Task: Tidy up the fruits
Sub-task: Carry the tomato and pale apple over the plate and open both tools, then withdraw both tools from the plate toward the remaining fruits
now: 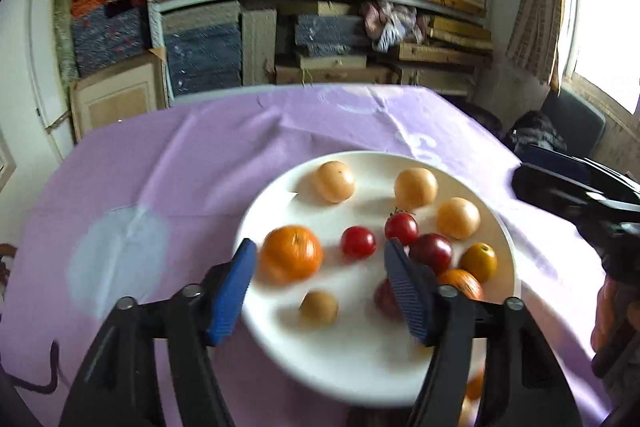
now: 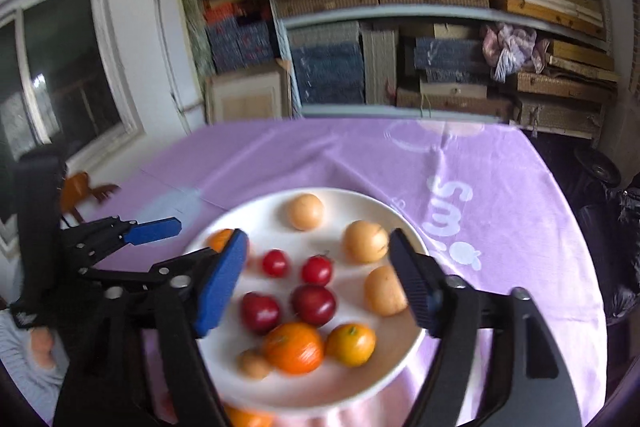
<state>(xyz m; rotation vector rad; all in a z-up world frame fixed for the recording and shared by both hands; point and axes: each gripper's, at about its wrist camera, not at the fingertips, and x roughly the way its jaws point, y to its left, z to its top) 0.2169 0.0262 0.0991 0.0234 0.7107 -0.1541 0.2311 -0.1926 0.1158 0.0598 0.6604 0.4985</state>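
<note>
Over purple cloth (image 1: 160, 167), both grippers wide apart, empty: left gripper (image 1: 320, 291), right gripper (image 2: 320, 279).

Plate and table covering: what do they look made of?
The plate looks like glazed ceramic, possibly melamine: plain white, smooth, with a soft sheen along its rim. The table covering looks like woven cloth with a matte finish: lilac, showing fold creases and pale printed shapes.

Before you lies a lilac tablecloth (image 2: 500, 195) with pale white print, bearing a plain white plate (image 2: 320, 391). On it you see two bright red cherry tomatoes (image 2: 316, 270), two dark red plums (image 2: 313, 304), a deep orange mandarin (image 2: 294, 347), a yellow-orange one (image 2: 351, 343) and pale tan round fruits (image 2: 305, 211). Your grippers are black with blue ribbed pads (image 1: 230, 293).
</note>
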